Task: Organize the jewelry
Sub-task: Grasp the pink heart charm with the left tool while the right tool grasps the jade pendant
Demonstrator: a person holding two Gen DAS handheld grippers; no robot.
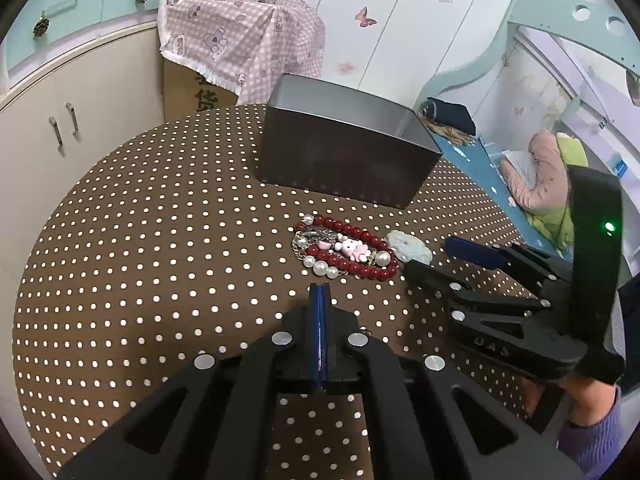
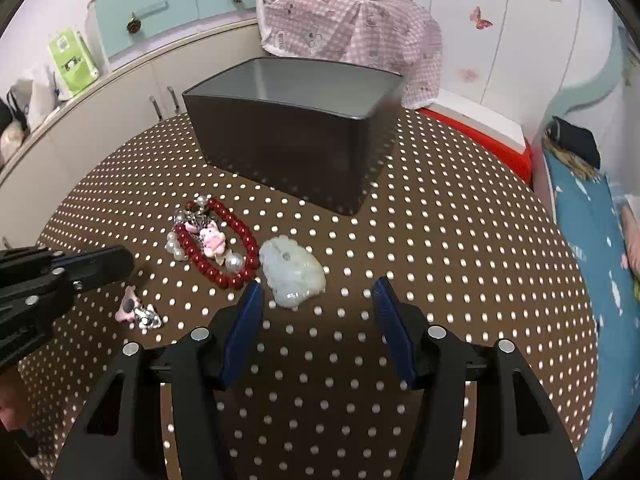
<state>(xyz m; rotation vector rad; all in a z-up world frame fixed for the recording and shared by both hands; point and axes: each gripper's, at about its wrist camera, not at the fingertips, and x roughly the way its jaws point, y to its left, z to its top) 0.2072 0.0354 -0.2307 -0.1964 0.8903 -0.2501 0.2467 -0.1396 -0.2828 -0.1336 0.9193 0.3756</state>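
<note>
A red bead bracelet (image 1: 360,240) (image 2: 240,236) lies on the dotted table with a pearl chain (image 1: 320,267) (image 2: 234,262) and a pink charm (image 1: 354,249) (image 2: 212,240) on it. A pale jade pendant (image 1: 410,247) (image 2: 292,276) lies beside it. A small pink and silver charm (image 2: 138,312) lies near the front left. The dark grey box (image 1: 344,160) (image 2: 292,152) stands open behind them. My left gripper (image 1: 321,292) is shut and empty, just short of the bracelet. My right gripper (image 2: 318,292) (image 1: 448,256) is open, with the pendant just ahead of its fingers.
The round table (image 1: 160,260) (image 2: 460,260) has a brown cloth with white dots. A pink checked cloth (image 1: 240,40) (image 2: 352,28) covers a carton behind the box. Cupboards stand at the left, a bed (image 2: 584,260) at the right.
</note>
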